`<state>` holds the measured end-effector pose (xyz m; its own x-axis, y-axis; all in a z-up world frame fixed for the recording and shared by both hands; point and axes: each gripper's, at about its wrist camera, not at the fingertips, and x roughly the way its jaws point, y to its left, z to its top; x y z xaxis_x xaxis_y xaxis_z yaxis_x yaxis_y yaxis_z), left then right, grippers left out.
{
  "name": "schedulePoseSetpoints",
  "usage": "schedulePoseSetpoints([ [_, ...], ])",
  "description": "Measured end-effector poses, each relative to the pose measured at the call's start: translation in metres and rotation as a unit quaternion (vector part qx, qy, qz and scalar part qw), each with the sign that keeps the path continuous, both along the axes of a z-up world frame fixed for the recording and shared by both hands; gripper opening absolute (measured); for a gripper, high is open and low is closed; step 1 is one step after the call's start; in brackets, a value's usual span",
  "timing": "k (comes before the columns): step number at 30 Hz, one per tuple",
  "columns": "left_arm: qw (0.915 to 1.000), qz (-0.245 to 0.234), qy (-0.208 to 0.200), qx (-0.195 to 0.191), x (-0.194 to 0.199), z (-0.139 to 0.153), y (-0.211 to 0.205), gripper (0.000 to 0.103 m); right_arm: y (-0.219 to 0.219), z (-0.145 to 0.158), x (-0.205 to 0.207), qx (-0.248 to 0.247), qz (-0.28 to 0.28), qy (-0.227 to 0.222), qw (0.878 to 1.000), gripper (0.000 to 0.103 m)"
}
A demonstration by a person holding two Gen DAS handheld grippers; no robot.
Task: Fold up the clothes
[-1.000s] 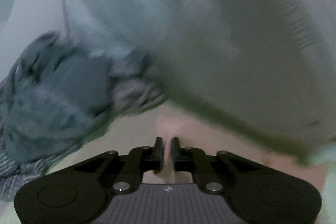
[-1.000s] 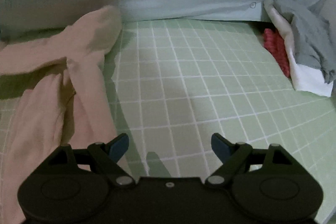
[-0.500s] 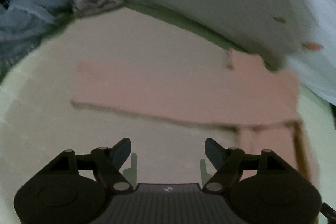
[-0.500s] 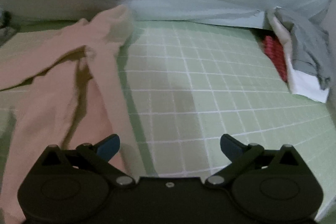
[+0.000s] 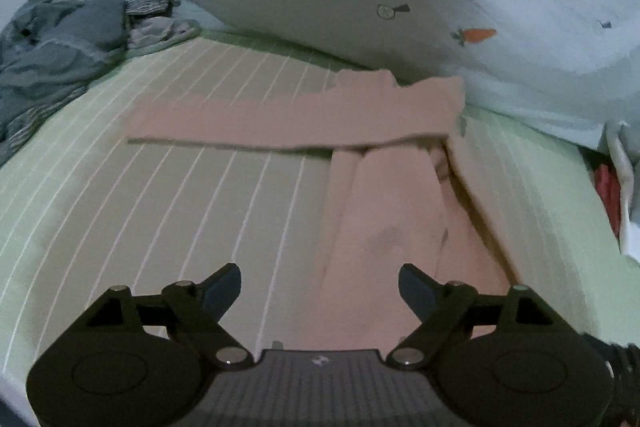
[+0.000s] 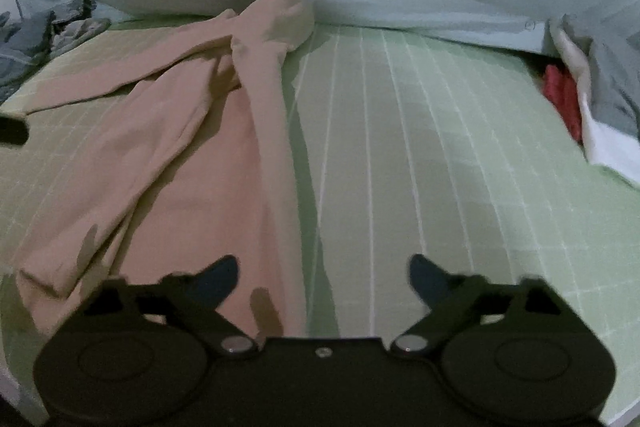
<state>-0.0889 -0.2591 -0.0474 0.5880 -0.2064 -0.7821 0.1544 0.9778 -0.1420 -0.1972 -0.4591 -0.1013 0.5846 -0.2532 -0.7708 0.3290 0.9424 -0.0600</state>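
I see the pink garment [image 5: 384,211] lying on the green grid sheet [image 5: 160,195], ahead of my left gripper [image 5: 320,281] and ahead-left of my right gripper [image 6: 322,273]. Both stand wide open, holding nothing. Only the left view shows one part laid flat crosswise. Only the right view clearly shows the red item [image 6: 562,97] far right.

Red item [image 6: 562,99] half under white cloth [image 6: 600,139]
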Motion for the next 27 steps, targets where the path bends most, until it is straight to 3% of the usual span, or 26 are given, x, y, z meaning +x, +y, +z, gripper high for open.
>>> schedulePoseSetpoints([
  [5,0.9997,0.015,0.018,0.006,-0.03,-0.004,0.02,0.086,0.003,0.002,-0.008,0.016,-0.01,-0.004,1.0,0.042],
  [6,0.9997,0.017,0.016,0.008,-0.032,-0.003,0.026,0.086,0.005,0.003,-0.008,0.016,-0.012,-0.005,1.0,0.028],
  [7,0.9997,0.017,0.013,0.009,-0.032,0.0,0.032,0.086,0.008,0.002,-0.006,0.015,-0.013,-0.007,1.0,0.006],
  [12,0.9998,0.009,0.0,0.016,-0.026,0.012,0.07,0.086,0.04,0.013,0.002,-0.011,-0.029,-0.023,0.999,0.003],
  [17,0.9998,0.007,-0.014,0.012,-0.006,0.02,0.118,0.086,0.093,0.023,0.013,-0.041,-0.007,-0.045,0.998,0.003],
  [21,0.9999,0.006,-0.012,0.005,0.013,0.017,0.15,0.086,0.124,0.008,0.026,-0.024,-0.012,-0.028,0.999,0.003],
  [24,0.9999,0.004,-0.011,0.006,0.023,0.016,0.167,0.086,0.128,-0.014,0.035,0.023,-0.042,-0.006,0.999,0.004],
  [27,0.9999,0.003,-0.01,0.008,0.032,0.014,0.184,0.086,0.128,-0.016,0.038,0.037,-0.068,-0.008,0.997,0.006],
])
